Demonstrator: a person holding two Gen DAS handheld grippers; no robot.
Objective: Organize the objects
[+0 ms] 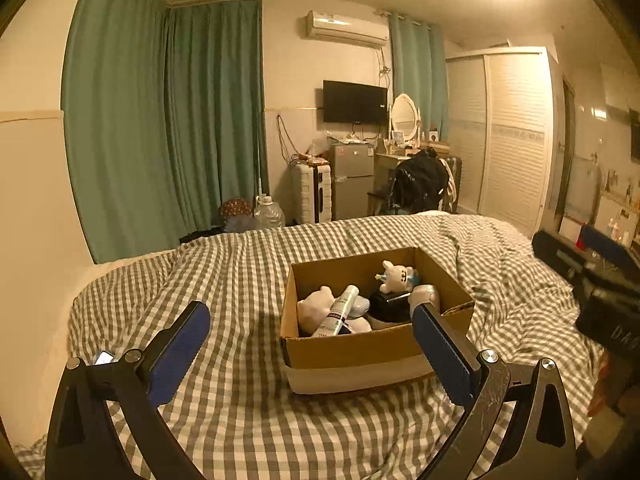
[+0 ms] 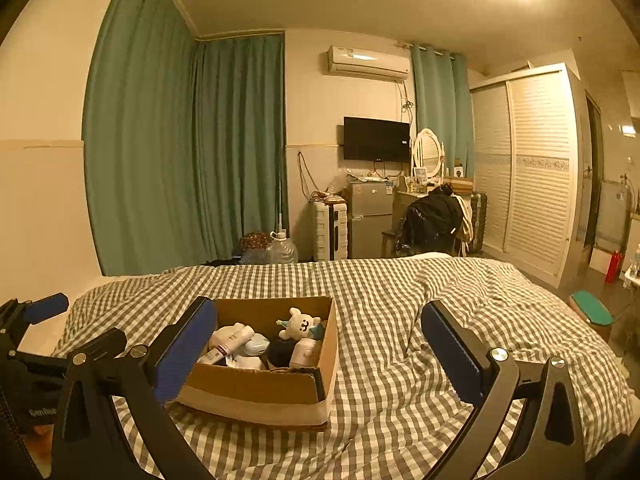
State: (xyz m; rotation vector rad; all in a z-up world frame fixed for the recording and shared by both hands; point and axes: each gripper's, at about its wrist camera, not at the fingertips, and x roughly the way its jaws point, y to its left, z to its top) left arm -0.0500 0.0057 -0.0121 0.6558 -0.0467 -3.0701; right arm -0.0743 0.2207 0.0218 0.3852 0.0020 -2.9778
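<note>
A cardboard box (image 1: 352, 350) sits on the checked bed cover (image 1: 240, 272); it also shows in the right wrist view (image 2: 264, 388). Inside lie a white bunny toy (image 1: 396, 277), a white tube (image 1: 340, 310), a white plush (image 1: 316, 306), a black item (image 1: 386, 306) and a white round device (image 1: 426, 294). The bunny (image 2: 300, 325) and tube (image 2: 232, 342) show in the right view too. My left gripper (image 1: 310, 334) is open and empty, just in front of the box. My right gripper (image 2: 318, 334) is open and empty, to the right of the box.
The bed cover (image 2: 400, 300) is rumpled on the right. Beyond the bed stand green curtains (image 1: 180, 120), a white suitcase (image 1: 314, 190), a small fridge (image 1: 352, 178), a chair with a black bag (image 1: 420, 184) and a wardrobe (image 1: 508, 132). A phone (image 1: 104, 358) lies at lower left.
</note>
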